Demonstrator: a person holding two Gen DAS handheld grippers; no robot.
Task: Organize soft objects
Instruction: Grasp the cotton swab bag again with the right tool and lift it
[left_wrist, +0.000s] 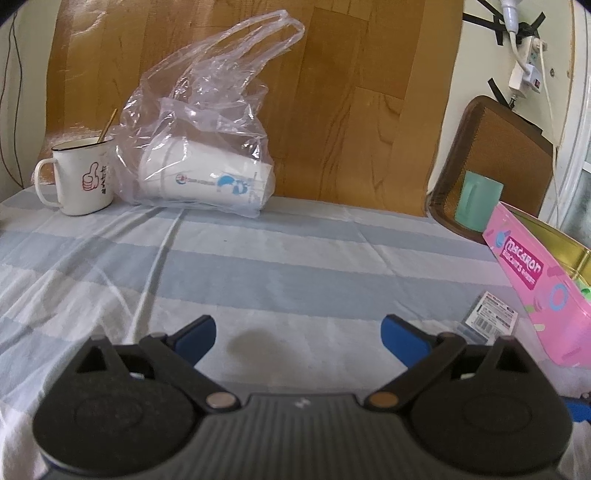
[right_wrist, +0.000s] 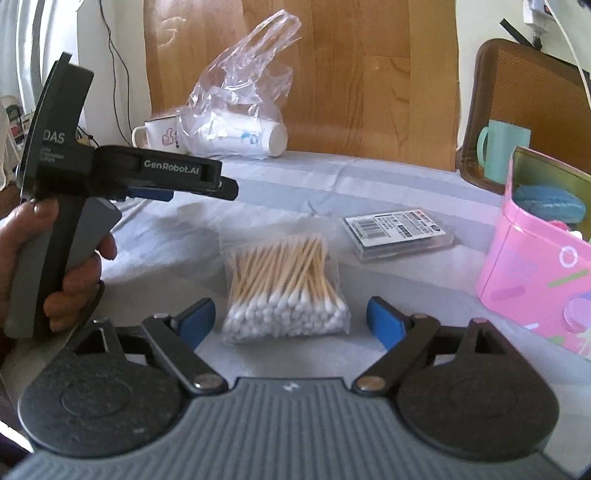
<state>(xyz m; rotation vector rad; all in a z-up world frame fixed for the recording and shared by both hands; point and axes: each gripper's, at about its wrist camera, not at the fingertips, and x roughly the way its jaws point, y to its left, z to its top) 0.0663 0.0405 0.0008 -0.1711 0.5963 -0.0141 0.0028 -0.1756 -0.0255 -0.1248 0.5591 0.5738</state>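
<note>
The right gripper (right_wrist: 290, 319) has its blue fingers (right_wrist: 384, 325) spread wide, and nothing is pressed between them. Just in front of them, in the gap, lies a clear plastic packet of cotton swabs with wooden sticks (right_wrist: 286, 286), flat on the bench covered with a blue and white striped cloth (right_wrist: 388, 177). The pads do not touch the packet.

To the right of the packet, a little farther away, lies a flat clear plastic case with a barcode label (right_wrist: 399, 234). At the right edge stands a pink box with printed letters (right_wrist: 539, 280), and a blue soft object (right_wrist: 550, 203) rests inside it.

The left gripper (left_wrist: 298, 334) hovers over bare cloth with its fingers (left_wrist: 195, 334) also wide apart and empty. In the right wrist view a hand (right_wrist: 48, 266) holds its handle.

At the back of the bench a thin transparent plastic bag with white paper cups inside (left_wrist: 199, 147) lies beside a white enamel mug with a red thumb drawing (left_wrist: 83, 177). A mint green cup (right_wrist: 504, 151) stands near a brown chair (right_wrist: 524, 85).
</note>
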